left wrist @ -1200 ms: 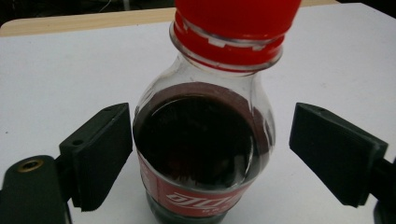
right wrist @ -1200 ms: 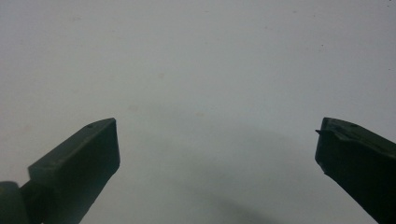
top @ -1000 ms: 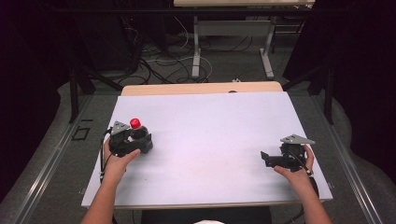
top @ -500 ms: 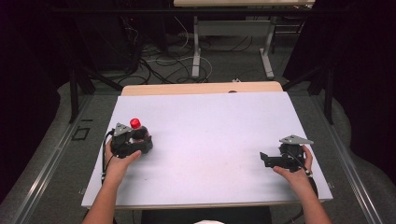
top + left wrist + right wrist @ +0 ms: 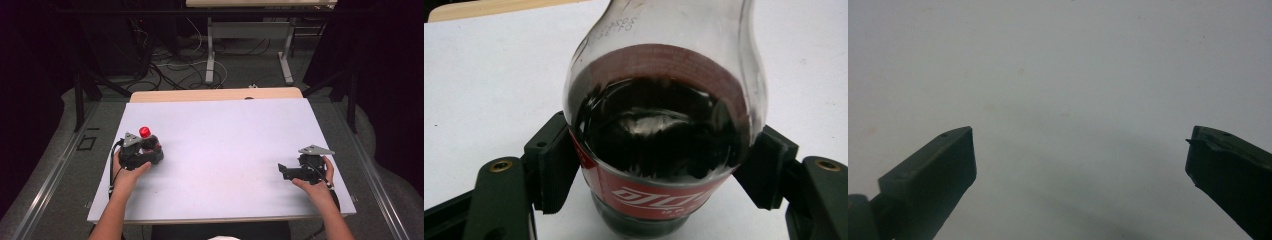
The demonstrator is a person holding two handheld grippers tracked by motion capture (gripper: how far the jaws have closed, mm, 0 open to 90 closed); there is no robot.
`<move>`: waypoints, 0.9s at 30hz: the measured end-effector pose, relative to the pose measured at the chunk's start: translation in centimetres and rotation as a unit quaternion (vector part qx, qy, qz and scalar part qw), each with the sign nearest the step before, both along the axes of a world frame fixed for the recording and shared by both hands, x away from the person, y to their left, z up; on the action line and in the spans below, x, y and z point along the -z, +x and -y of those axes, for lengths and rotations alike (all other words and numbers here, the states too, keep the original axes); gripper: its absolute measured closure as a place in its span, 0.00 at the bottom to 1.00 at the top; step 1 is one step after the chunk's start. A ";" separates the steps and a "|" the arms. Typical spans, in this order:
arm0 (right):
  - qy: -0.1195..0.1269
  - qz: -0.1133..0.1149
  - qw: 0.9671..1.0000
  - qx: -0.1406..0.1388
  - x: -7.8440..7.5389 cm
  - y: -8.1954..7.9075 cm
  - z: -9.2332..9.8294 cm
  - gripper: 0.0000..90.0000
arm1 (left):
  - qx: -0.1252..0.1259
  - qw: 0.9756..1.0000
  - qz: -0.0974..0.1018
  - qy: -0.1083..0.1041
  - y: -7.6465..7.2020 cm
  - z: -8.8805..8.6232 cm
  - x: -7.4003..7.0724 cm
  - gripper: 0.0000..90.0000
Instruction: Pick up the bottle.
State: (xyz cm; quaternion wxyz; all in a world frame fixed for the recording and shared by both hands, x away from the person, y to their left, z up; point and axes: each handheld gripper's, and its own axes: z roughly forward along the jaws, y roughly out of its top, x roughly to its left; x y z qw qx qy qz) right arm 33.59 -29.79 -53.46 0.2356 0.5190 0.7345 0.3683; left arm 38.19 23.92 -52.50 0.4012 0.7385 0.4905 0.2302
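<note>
Cola bottle clamped at the left of the desk

A clear plastic cola bottle with a red cap and red label point(image 5: 659, 125), upright on the matte white desk point(image 5: 230, 135), is gripped around its smooth, rounded body by the left gripper point(image 5: 145, 152), presumably to steady it. The right gripper point(image 5: 290, 172) is held wide open, empty, well apart.

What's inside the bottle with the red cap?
The bottle in the left claw has dark liquid filling its lower part, clear and empty above that. The red label hides the liquid behind it, and the very bottom is out of sight.
</note>
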 end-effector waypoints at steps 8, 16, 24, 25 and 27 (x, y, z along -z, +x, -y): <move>0.001 -0.001 1.000 0.000 0.0 0.0 -0.1 0.00 | -0.003 1.000 0.007 0.010 -0.2 0.2 -0.1 0.33; -0.001 0.001 1.000 -0.002 0.0 0.0 0.0 0.00 | 0.004 1.000 0.014 0.014 -0.7 0.2 -0.6 0.33; 0.002 0.003 1.000 -0.004 -0.1 -0.1 -0.2 0.00 | 0.028 0.999 0.018 0.025 -1.8 1.0 -1.6 0.33; 0.002 0.003 1.000 -0.005 -0.2 -0.1 -0.3 0.00 | 0.031 0.999 0.017 0.024 -2.0 1.1 -1.8 0.33; 0.001 0.005 1.000 -0.010 -0.3 -0.2 -0.4 0.00 | 0.038 0.999 0.015 0.023 -2.3 1.4 -2.0 0.33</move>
